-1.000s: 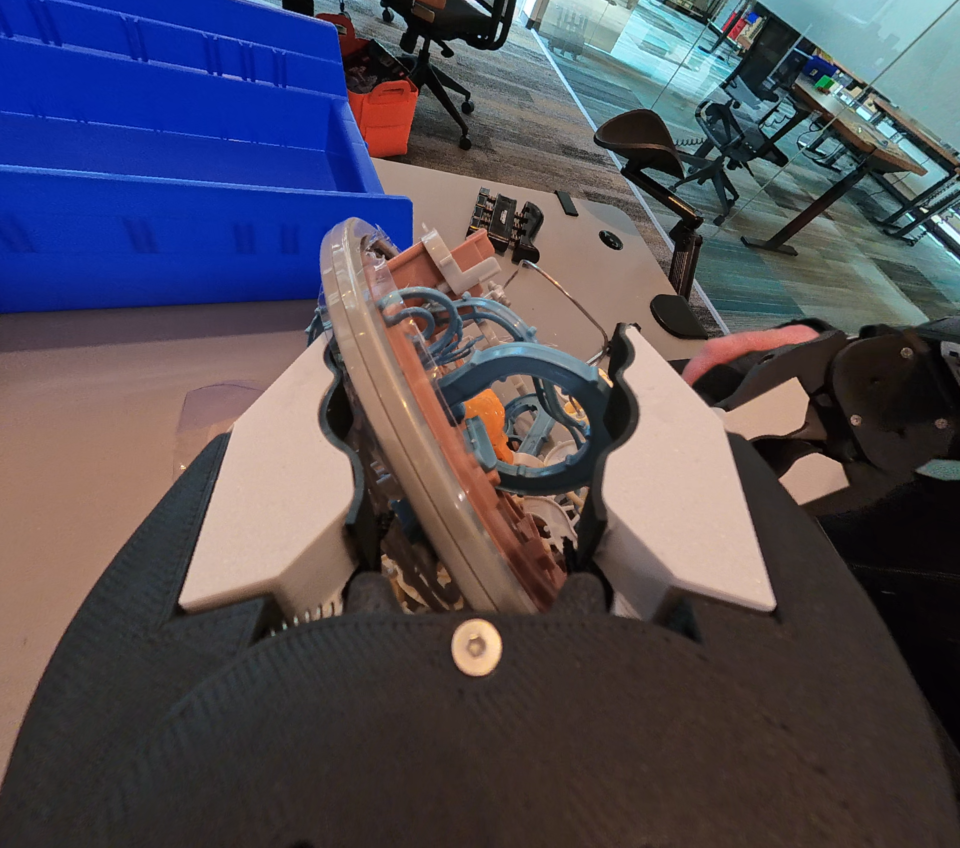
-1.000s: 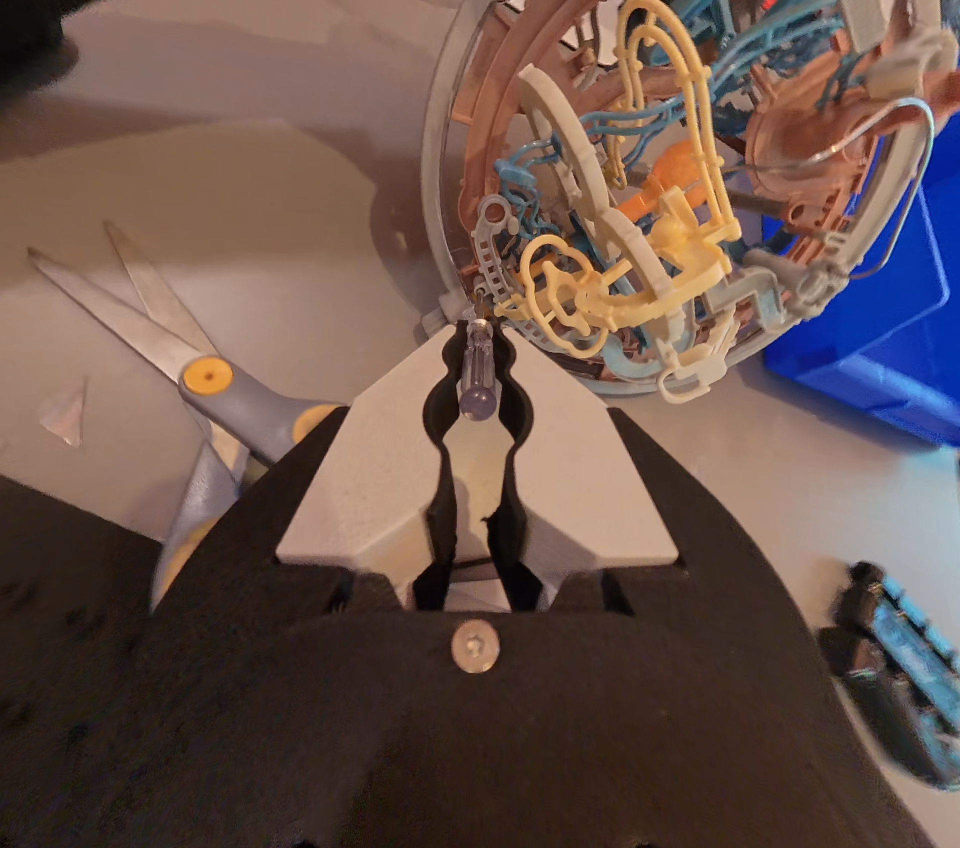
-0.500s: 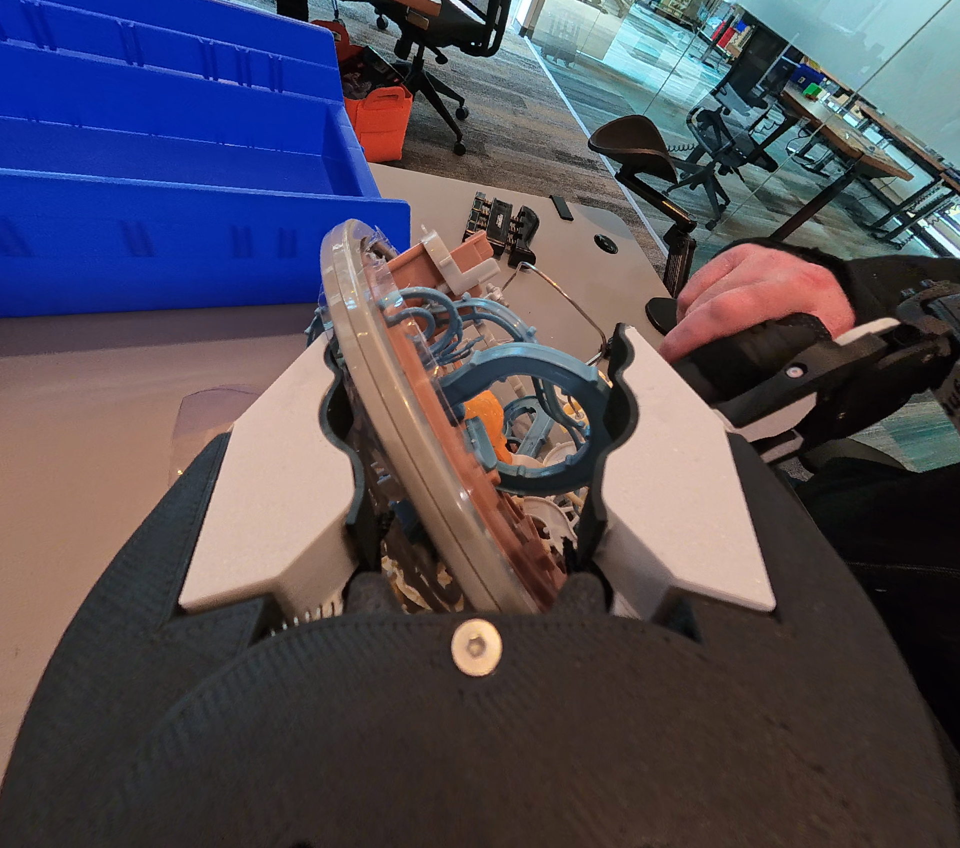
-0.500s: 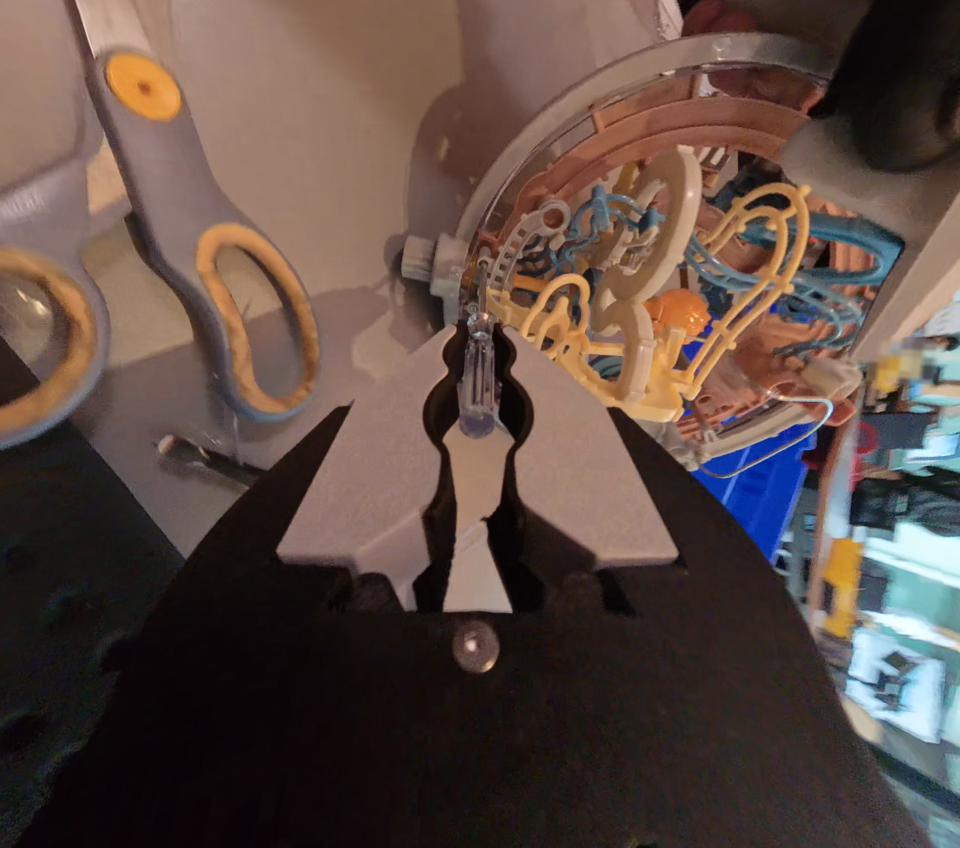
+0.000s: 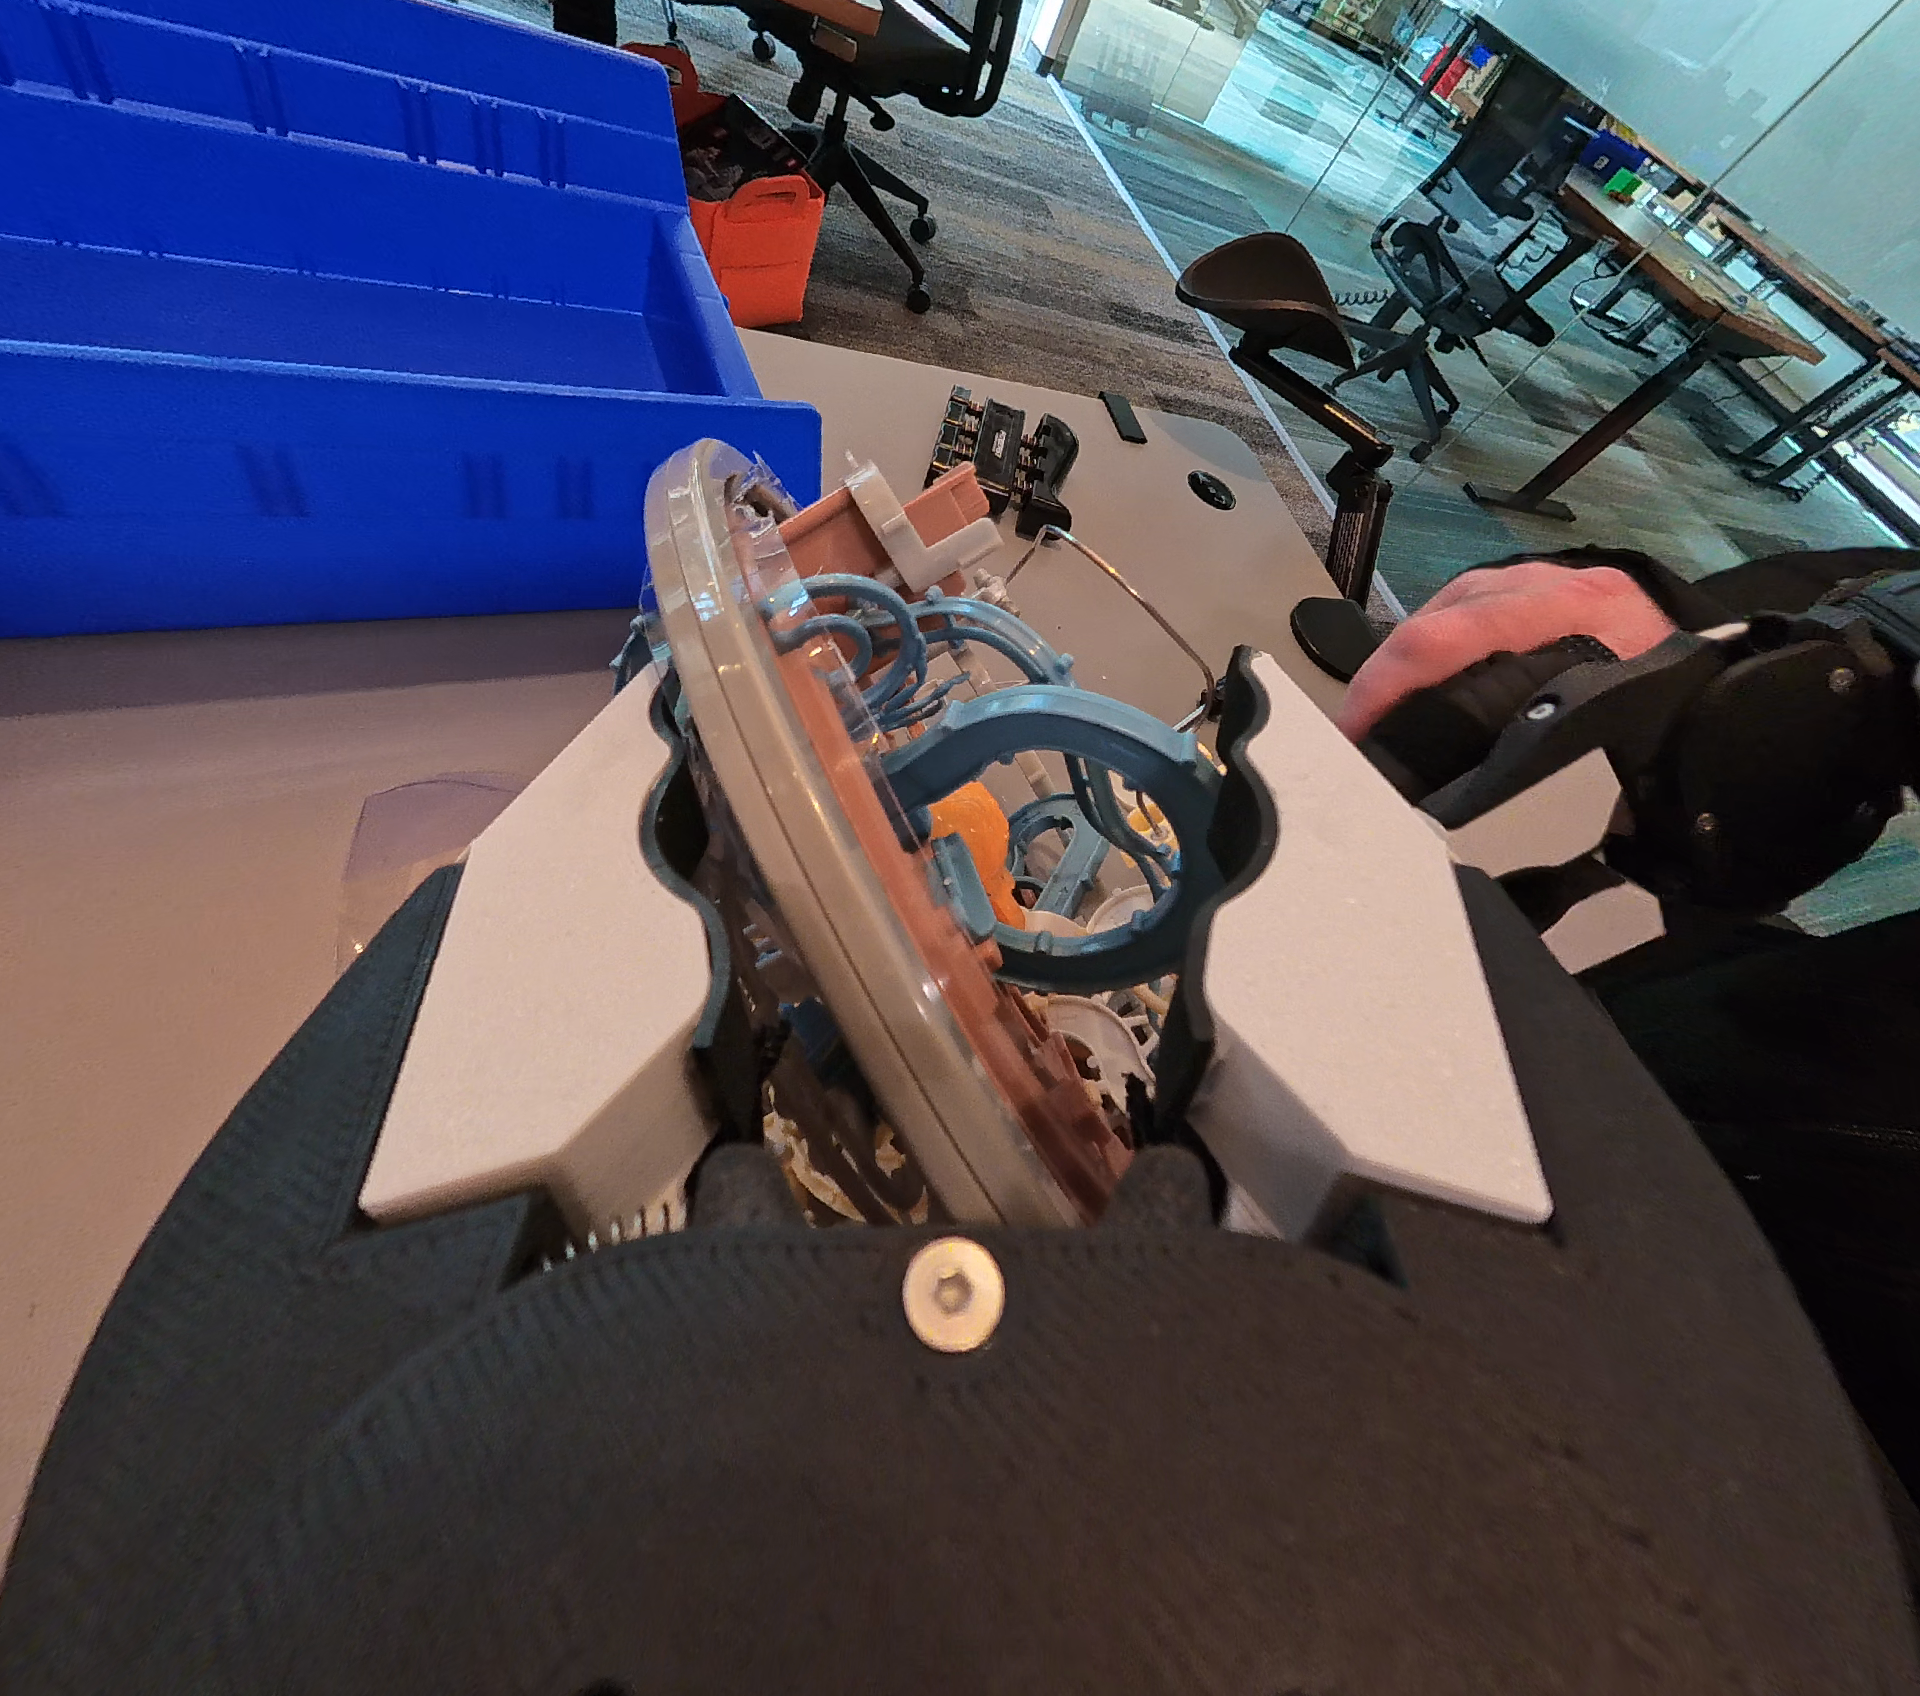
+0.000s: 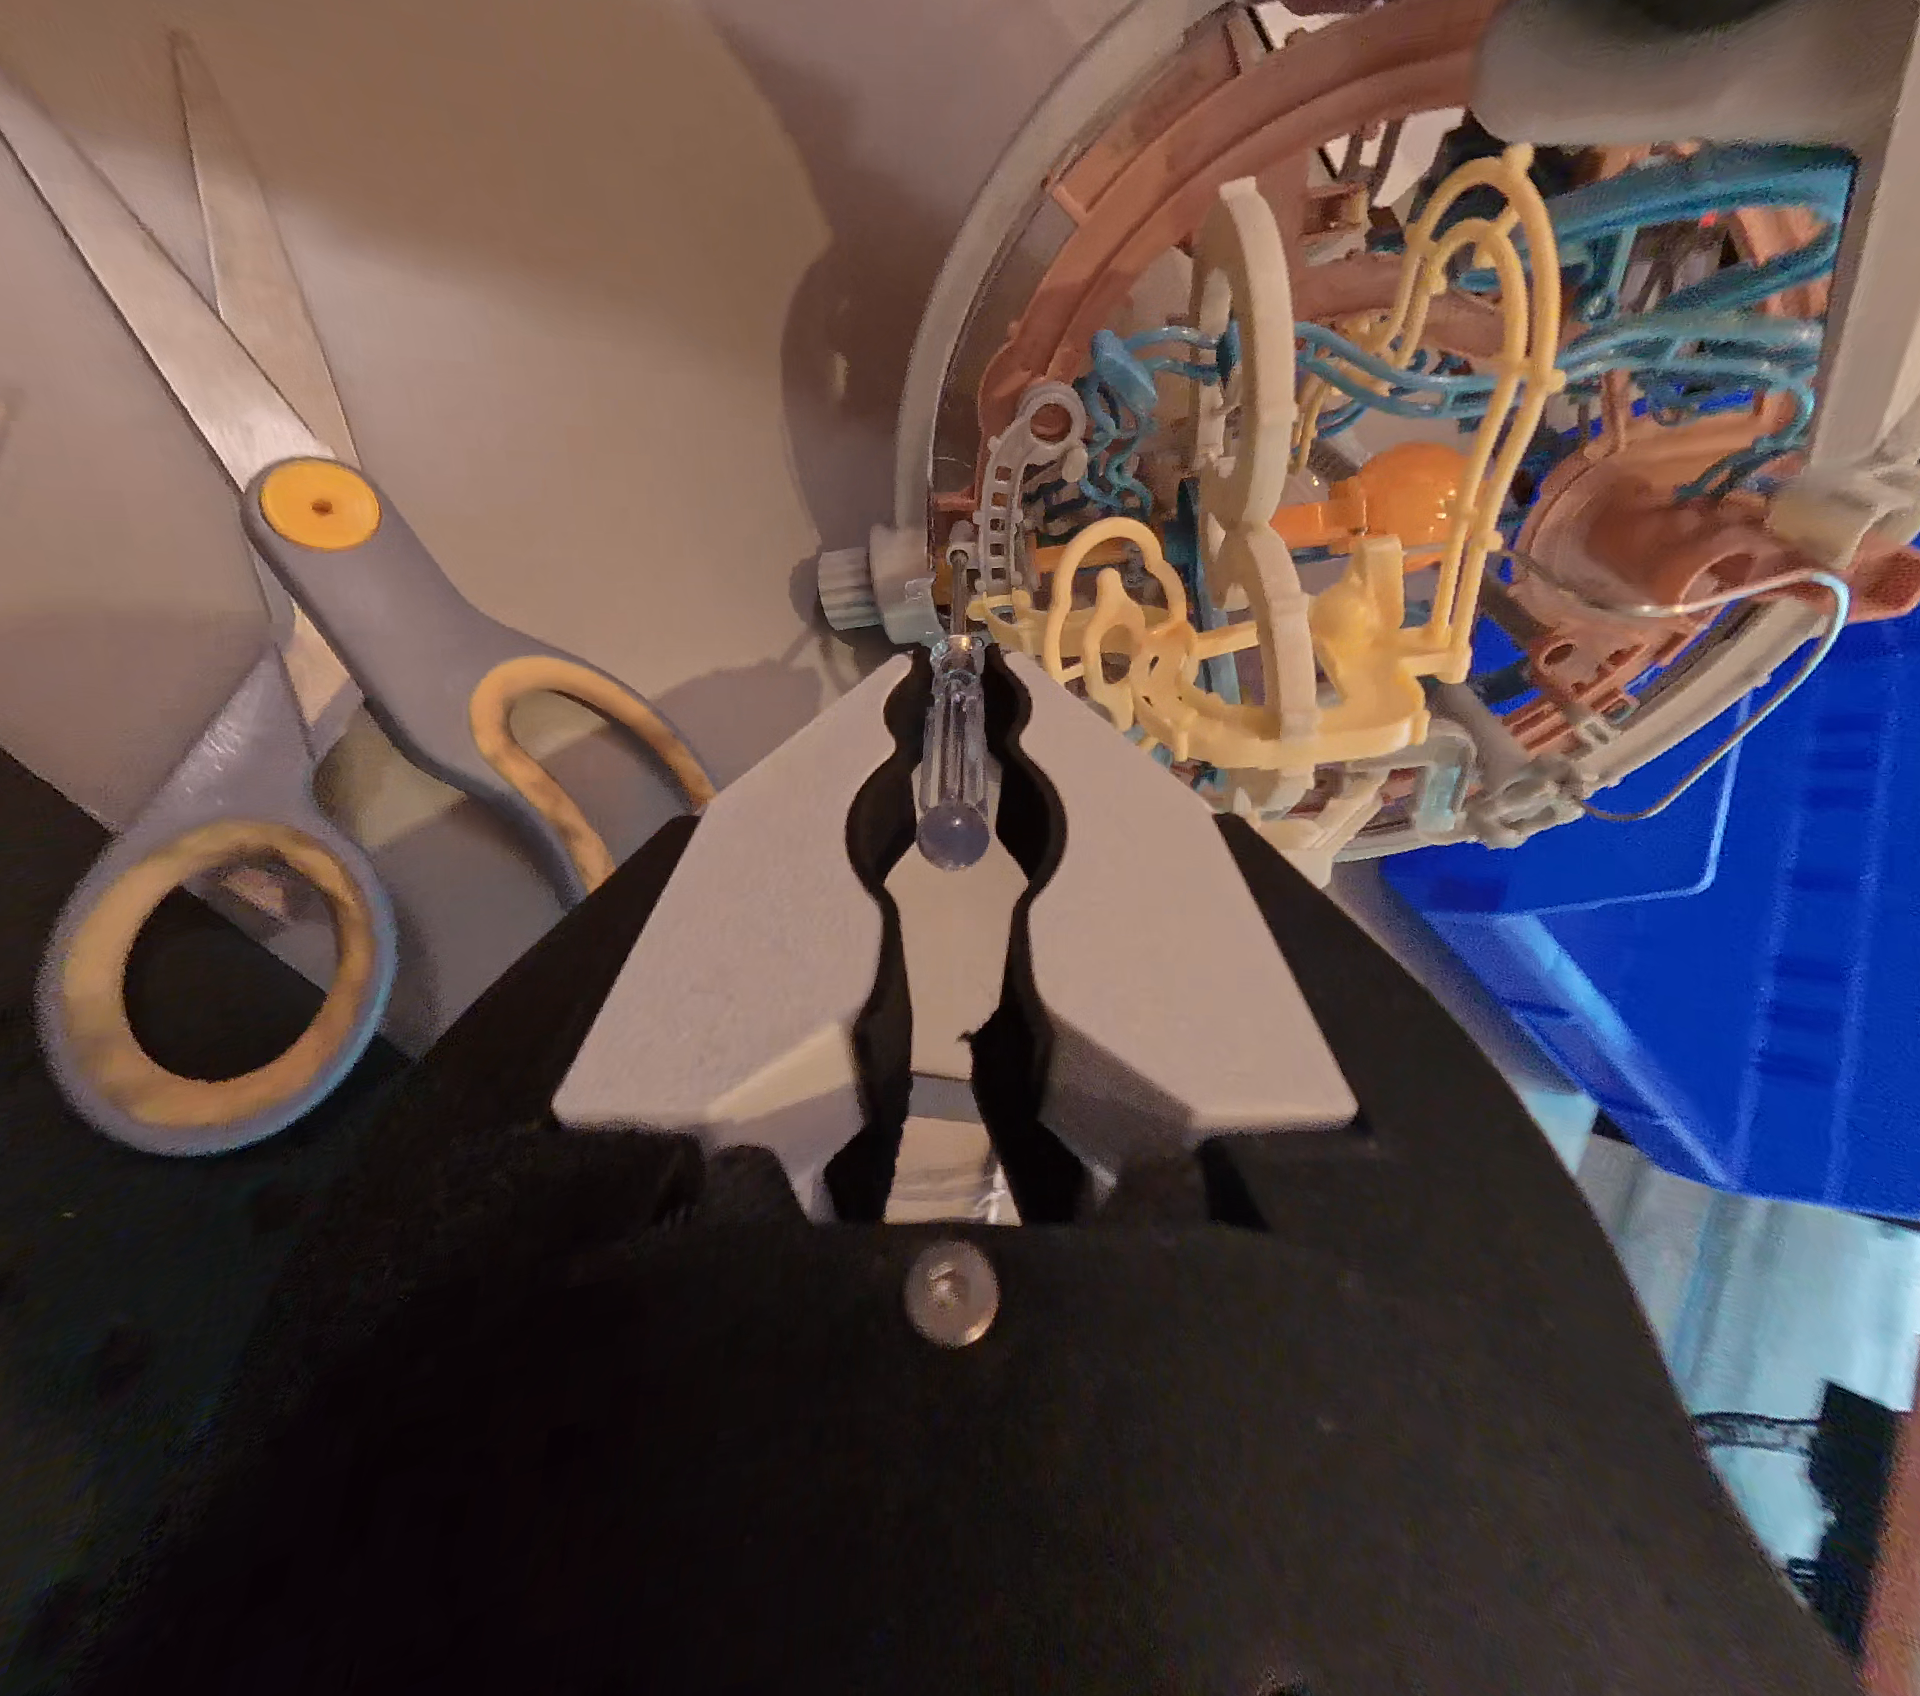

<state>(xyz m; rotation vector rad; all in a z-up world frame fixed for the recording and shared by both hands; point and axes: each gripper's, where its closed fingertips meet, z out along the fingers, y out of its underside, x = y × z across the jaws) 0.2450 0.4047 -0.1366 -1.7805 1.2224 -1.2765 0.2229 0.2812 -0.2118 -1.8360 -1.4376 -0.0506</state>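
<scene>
My left gripper (image 5: 956, 690) is shut on a half-dome plastic maze toy (image 5: 831, 815) with a grey rim and brown, blue and cream tracks, held tilted above the table (image 5: 156, 867). My right gripper (image 6: 956, 659) is shut on a small screwdriver (image 6: 954, 753) with a clear handle. The screwdriver's metal tip touches the toy's (image 6: 1299, 503) grey rim beside a small ribbed knob (image 6: 847, 592). In the left wrist view the right gripper (image 5: 1714, 742) and the hand (image 5: 1507, 618) holding it are at the right.
A blue bin (image 5: 312, 399) stands behind the toy, also in the right wrist view (image 6: 1714, 971). Grey-and-yellow scissors (image 6: 343, 638) lie open on the table to the left. A black clip-like part (image 5: 1003, 451) lies farther back. Office chairs and desks stand beyond.
My right gripper has twisted with the screwdriver, tip staying at the toy's rim, so the scissors swing through its view. My left gripper holds the toy still.
</scene>
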